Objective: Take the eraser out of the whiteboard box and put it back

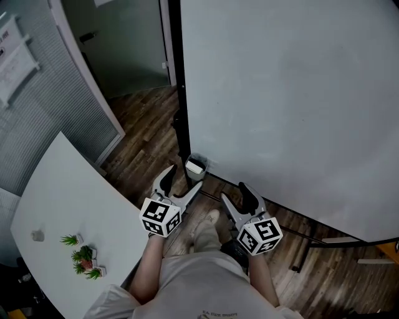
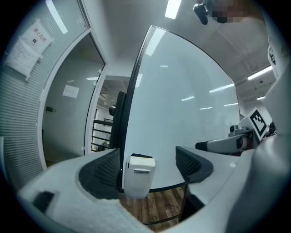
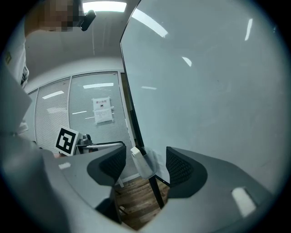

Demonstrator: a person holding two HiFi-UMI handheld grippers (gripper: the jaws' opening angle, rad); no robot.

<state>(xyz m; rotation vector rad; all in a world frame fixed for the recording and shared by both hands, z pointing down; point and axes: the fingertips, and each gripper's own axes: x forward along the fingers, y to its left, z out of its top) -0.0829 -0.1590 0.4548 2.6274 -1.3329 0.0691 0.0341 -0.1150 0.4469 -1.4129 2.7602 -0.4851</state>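
Dark wood floor [image 1: 146, 124] underfoot, a white table [image 1: 68, 193] at the left (little green plants [image 1: 82, 257] on it), slatted blinds [image 1: 43, 118] beyond, ceiling strip lights [image 2: 173, 8] lit.

The whiteboard [image 1: 293, 106], the floor [image 1: 149, 124], the left gripper [image 1: 182, 182] and the right gripper [image 1: 239, 196] are being viewed steeply from above by the head camera. The whiteboard box [image 2: 138, 175] is being faced nearly head-on, from close by, in the left gripper view, framed between that gripper's fingers [image 2: 102, 170]. In the right gripper view the same box [image 3: 146, 164] is being seen obliquely (and from somewhat farther off); it is being shared by all three views.
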